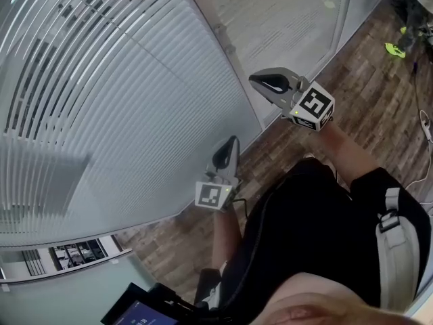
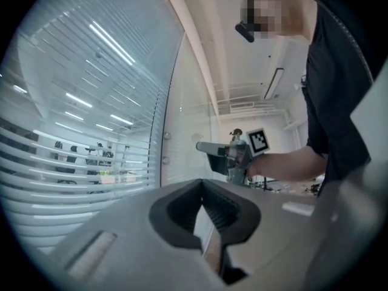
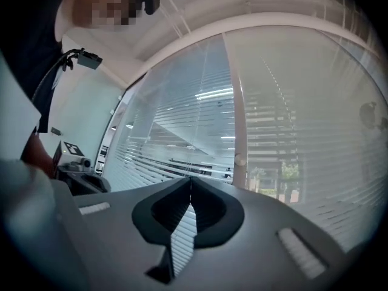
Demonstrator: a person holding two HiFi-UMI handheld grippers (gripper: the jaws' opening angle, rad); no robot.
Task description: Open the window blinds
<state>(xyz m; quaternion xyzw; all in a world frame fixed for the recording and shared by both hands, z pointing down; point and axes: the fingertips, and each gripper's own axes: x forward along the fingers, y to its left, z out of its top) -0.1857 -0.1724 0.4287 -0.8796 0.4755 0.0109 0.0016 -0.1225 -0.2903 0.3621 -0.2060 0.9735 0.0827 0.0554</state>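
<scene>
The window blinds [image 1: 122,114] are pale horizontal slats behind a glass wall; they also fill the left gripper view [image 2: 79,132] and the right gripper view [image 3: 182,132]. My right gripper [image 1: 254,80] points at the upright frame post [image 1: 237,66] between two panes, and its jaws are shut [image 3: 190,177]. Thin vertical lines, perhaps cords, run just beyond its tips; I cannot tell whether one is pinched. The left gripper [image 1: 233,141] hangs lower, close to the glass, with its jaws shut [image 2: 203,183] and nothing seen between them.
Small round knobs [image 1: 220,29] sit on the frame post. A second blind-covered pane [image 1: 284,12] lies to the right. The wooden floor [image 1: 379,107] carries a cable [image 1: 425,124], and another person's bright shoe [image 1: 396,49] is at the far right. A device with a screen [image 1: 142,310] hangs at my waist.
</scene>
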